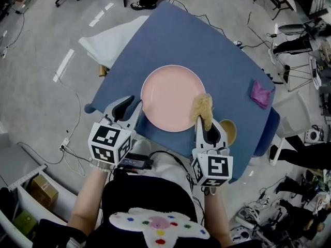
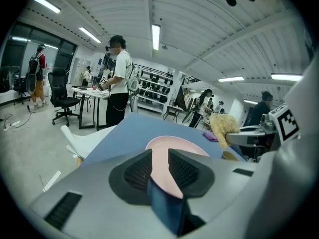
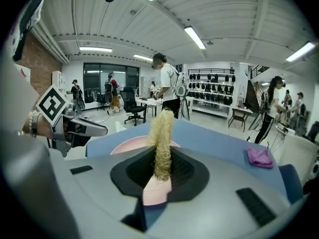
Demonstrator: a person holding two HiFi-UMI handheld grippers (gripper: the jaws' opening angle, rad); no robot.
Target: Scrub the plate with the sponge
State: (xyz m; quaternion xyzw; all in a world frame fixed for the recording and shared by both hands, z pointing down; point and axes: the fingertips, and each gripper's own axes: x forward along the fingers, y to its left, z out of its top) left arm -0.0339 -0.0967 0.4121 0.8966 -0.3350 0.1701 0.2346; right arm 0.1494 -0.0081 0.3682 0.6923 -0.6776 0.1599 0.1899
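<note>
Looking down from the head view, I see my right gripper (image 1: 209, 126) clamped on the yellow sponge (image 1: 202, 108), which hangs over the right rim of the pink plate (image 1: 168, 94) in the middle of the blue table (image 1: 155, 35). My left gripper (image 1: 132, 106) sits at the plate's near-left edge, jaws slightly apart and holding nothing. A purple cloth (image 1: 261, 93) lies well off to the right.

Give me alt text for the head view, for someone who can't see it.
Seen from above, the right gripper holds a yellow fibrous sponge at the right edge of a pink plate on a blue table. The left gripper sits at the plate's near left edge, jaws apart; a purple cloth lies to the right.
</note>
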